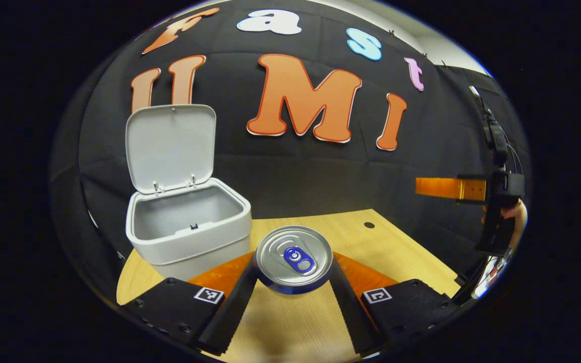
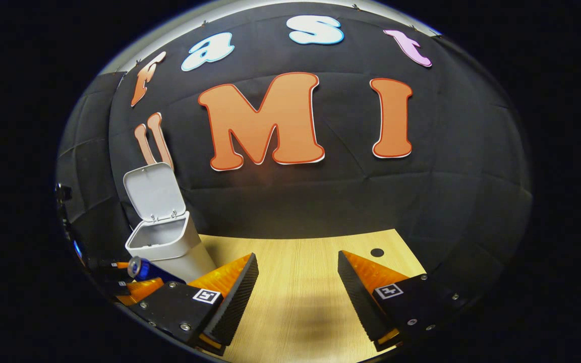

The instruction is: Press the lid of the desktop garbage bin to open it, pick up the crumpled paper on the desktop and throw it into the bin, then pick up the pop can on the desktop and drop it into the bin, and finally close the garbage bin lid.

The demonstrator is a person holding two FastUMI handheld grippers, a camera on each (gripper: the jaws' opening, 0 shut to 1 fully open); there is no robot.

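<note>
Silver-topped pop can (image 1: 293,259) pinched in left gripper (image 1: 293,282), body hidden, right gripper (image 2: 298,282) spread.

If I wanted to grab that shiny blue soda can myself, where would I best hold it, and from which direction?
Grip the blue-and-silver aluminium pop can across its round side wall, below the top rim, coming in from the side. The left gripper does just that: its fingers press on opposite sides of the curved body. The flat top with its pull tab offers nothing to pinch.

I count one pop can (image 1: 293,259), one desktop garbage bin (image 1: 188,229) with one lid (image 1: 170,146), one bench (image 1: 396,252), and my two claws (image 1: 293,292) (image 2: 298,287).
</note>
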